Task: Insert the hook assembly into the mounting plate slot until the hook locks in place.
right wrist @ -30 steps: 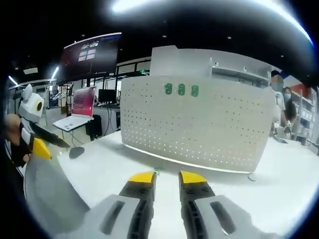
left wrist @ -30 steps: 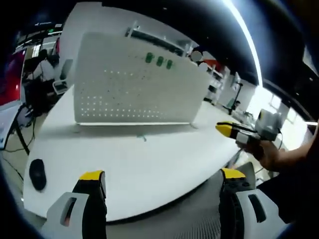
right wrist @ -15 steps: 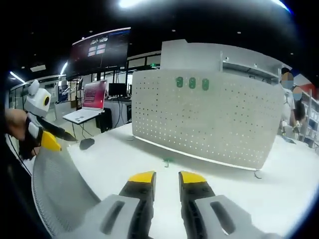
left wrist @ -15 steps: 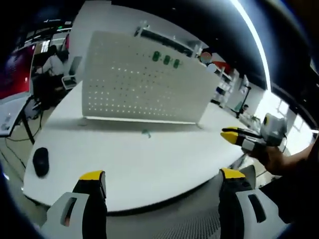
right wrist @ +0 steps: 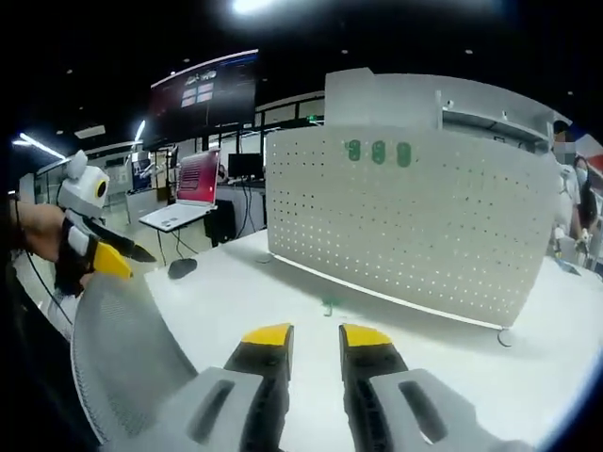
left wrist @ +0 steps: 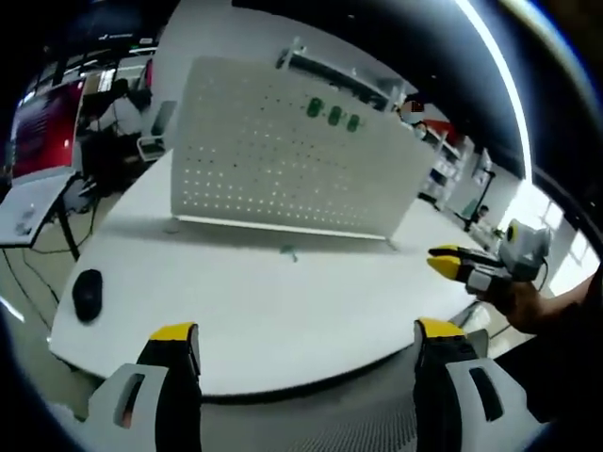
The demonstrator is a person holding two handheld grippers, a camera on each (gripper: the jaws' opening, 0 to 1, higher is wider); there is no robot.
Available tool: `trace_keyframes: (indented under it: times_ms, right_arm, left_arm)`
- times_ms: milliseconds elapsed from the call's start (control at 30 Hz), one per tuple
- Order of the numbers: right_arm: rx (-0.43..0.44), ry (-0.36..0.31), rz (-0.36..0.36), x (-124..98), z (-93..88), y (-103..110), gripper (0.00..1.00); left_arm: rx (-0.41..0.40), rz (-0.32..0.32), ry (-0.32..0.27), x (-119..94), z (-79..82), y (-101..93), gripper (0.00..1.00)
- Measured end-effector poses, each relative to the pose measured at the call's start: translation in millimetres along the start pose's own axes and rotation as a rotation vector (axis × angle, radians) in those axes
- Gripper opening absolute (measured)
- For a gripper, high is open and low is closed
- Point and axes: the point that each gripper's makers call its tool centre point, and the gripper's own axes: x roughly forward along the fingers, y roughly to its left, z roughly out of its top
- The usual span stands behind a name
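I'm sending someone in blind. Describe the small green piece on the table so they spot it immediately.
Start at the white perforated board standing upright on the white table. Just in front of its bottom edge lies a small green piece, alone on the tabletop. Unlike the three green pieces mounted near the board's top, it lies loose.

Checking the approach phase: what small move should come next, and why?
Probably bring the right gripper forward to the small green piece lying on the white table before the pegboard; both grippers hold nothing, and the left gripper is wide open.

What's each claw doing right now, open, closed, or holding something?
Left claw: open wide, empty.
Right claw: narrow gap between its jaws, holding nothing.
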Motion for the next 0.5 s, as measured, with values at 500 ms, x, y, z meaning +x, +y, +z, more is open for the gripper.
trace_keyframes:
  times_ms: [500]
  right_arm:
    - [0.038,-0.012,-0.142,13.1,6.4,-8.9,0.17]
  left_arm:
    - [0.099,-0.128,0.074,7.5,11.8,1.0,0.95]
